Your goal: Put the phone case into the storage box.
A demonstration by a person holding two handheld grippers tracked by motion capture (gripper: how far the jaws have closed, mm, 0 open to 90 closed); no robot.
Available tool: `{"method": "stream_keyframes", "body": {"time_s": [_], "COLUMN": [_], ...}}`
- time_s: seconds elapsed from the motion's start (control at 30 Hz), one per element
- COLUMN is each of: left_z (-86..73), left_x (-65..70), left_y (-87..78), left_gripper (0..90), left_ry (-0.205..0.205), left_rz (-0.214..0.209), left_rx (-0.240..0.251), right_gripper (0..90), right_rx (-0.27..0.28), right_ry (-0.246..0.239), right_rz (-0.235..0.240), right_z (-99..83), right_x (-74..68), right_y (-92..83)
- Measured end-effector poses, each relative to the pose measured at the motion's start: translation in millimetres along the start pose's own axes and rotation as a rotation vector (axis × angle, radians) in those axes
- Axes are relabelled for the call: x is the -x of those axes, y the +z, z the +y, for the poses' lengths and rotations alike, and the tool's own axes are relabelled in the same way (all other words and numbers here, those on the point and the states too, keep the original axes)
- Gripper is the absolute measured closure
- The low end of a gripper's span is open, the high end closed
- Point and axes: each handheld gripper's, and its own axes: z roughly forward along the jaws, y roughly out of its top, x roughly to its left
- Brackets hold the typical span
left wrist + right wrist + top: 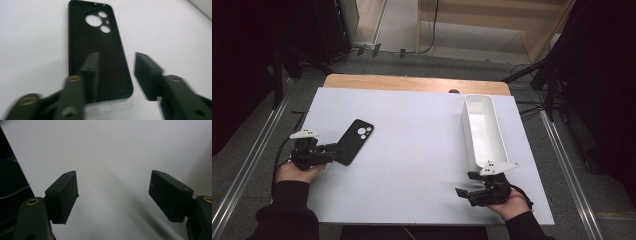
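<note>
White bin [484,131] with bare interior; left tool [336,151] released over black phone case [355,140], right tool [464,185] released.

Left gripper [334,150]: black body, blocky black fingers [91,71], brass-coloured screws at the joints, grey three-cornered plate on top, black cable trailing. Right gripper [464,184]: the same build, with black fingers [63,195]. Both of the person's sleeves were black.
</note>
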Motion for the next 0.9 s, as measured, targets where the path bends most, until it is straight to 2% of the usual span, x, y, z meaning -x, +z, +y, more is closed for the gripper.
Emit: {"method": "stream_keyframes", "body": {"time_s": [0.1,0.13,0.17,0.2,0.23,0.3,0.43,0.47,0.77,0.9], "left_z": [1.1,1.7,2.5,2.9,3.5,4.4,4.7,4.8,6.4,6.4], "left_x": [4.0,4.8,5.7,6.9,9.0,15.0,22.2,24.8,39.8,46.8], "left_y": [1.1,1.1,1.1,1.6,1.5,2.0,4.5,5.5,6.0,6.5], "left_gripper": [43.2,37.9,27.3,22.1,20.8,20.8,20.8,20.8,20.8,22.5], "left_ry": [0.004,0.016,0.016,0.015,0.028,0.067,0.075,0.090,0.111,0.132], "left_rz": [-0.004,-0.008,-0.018,-0.021,-0.026,-0.021,-0.047,-0.048,-0.087,-0.109], "left_rx": [-0.003,0.002,0.004,0.007,0.004,0.006,-0.012,-0.018,-0.001,-0.021], "right_gripper": [21.8,21.8,21.8,21.8,21.8,21.8,21.8,21.8,21.8,21.8], "right_rx": [0.002,0.002,0.000,-0.001,-0.003,-0.002,-0.004,-0.004,0.002,0.002], "right_ry": [-0.001,-0.002,-0.001,0.000,0.001,0.003,0.008,0.009,0.012,0.010], "right_rz": [0.001,0.002,0.004,0.004,0.002,0.003,0.003,0.003,0.002,0.003], "right_z": [0.0,0.0,0.1,0.1,0.0,0.0,-0.1,-0.1,-0.7,-0.9], "right_x": [0.0,0.0,0.2,0.2,0.2,0.3,0.0,0.0,0.1,0.3], "right_y": [0.3,0.3,0.4,0.4,0.4,0.3,0.0,0.0,-0.5,-0.8]}}
